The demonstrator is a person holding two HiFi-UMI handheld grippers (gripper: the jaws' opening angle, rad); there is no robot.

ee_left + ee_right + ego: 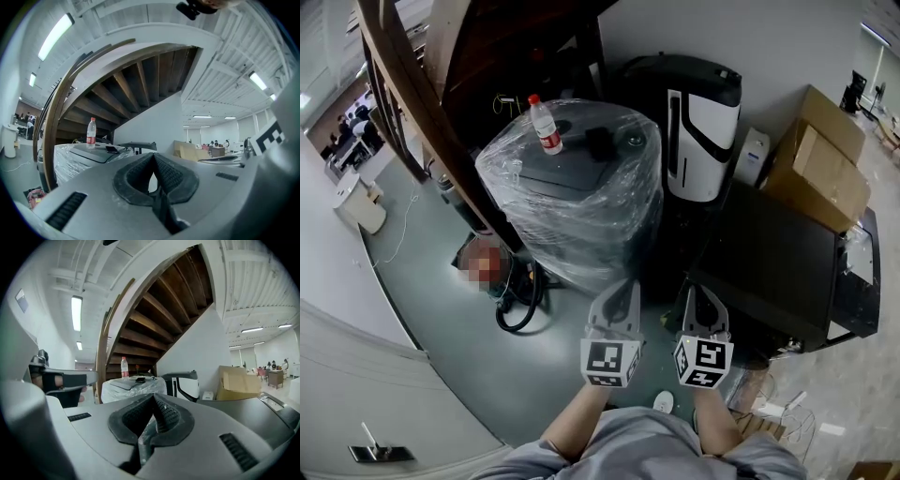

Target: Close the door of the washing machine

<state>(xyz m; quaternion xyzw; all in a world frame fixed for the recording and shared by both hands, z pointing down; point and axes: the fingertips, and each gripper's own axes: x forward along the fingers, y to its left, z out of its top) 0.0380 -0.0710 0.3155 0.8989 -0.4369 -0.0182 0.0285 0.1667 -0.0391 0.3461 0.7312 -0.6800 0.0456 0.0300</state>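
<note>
The plastic-wrapped grey washing machine (581, 216) stood far ahead, a clear red-capped bottle (547, 125) on top; near the person, the left gripper (625, 286) and right gripper (698, 295) had jaws pressed together, empty

The washing machine (572, 176) is grey, the bottle (547, 127) red-capped, the cardboard boxes (827, 157) brown.

We are in a storage corner of a large open-plan office. Over us curves the dark brown wooden underside of a staircase (159, 310). Nearby sit brown cardboard boxes (825, 159) and a grey washing machine wrapped in clear plastic film (572, 197). Long white ceiling strip lights (55, 35) run overhead, and people sit at distant desks (216, 149).
</note>
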